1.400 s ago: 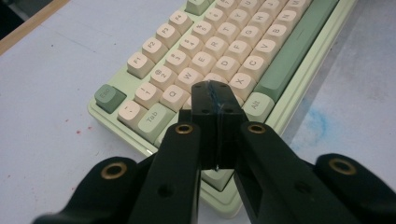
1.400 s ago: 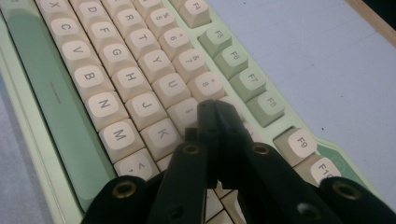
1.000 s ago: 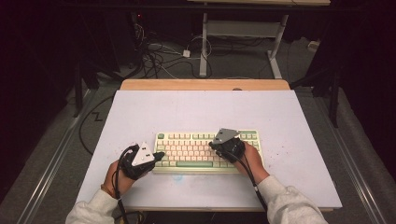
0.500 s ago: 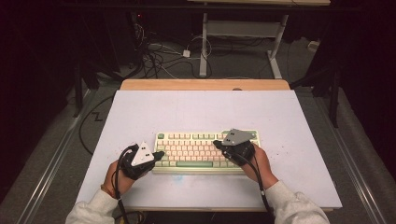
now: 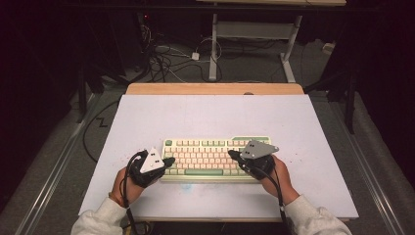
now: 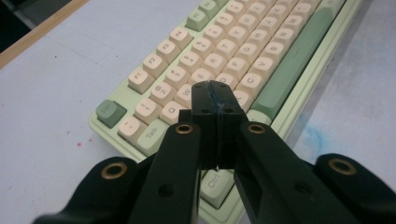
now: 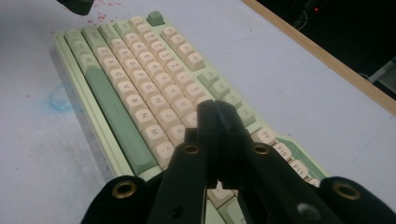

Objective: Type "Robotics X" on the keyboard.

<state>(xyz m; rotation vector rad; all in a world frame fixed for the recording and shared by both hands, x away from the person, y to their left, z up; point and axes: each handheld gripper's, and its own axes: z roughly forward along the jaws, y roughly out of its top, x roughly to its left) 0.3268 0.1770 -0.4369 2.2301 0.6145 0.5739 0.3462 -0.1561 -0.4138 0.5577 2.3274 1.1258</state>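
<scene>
— Across the lower middle of the high view, what is lying there?

— A green-and-cream mechanical keyboard (image 5: pixel 215 159) is sitting on the pale table (image 5: pixel 210 117). The left gripper (image 5: pixel 168 160) is hovering at the keyboard's lower left end, and the right gripper (image 5: pixel 233 154) is poised over the keys at its right half, each carried in a hand coming up from the bottom edge.

— Are they gripping anything?

— No. Both are clenched on nothing, tips pressed together like blunt pointers.

— And the left gripper view?

— The keyboard (image 6: pixel 224 70) is running from lower centre to the upper right. The left gripper (image 6: pixel 215 95) is sitting mid-frame, jaws sealed tight, its tip hanging over the letter rows near the lower left keys. I cannot tell whether it is pressing a key or floating just above.

— The right gripper view?

— The keyboard (image 7: pixel 140 84) is stretching toward the upper left. The right gripper (image 7: pixel 215 112) is closed too, pointing at keys near the centre; contact is hidden behind the tip.

— How far along, then?

— I am judging it as key-poking work in progress: the keyboard is lying square and undisturbed, both tools are set for pressing, and nothing is showing how many presses are remaining.
</scene>
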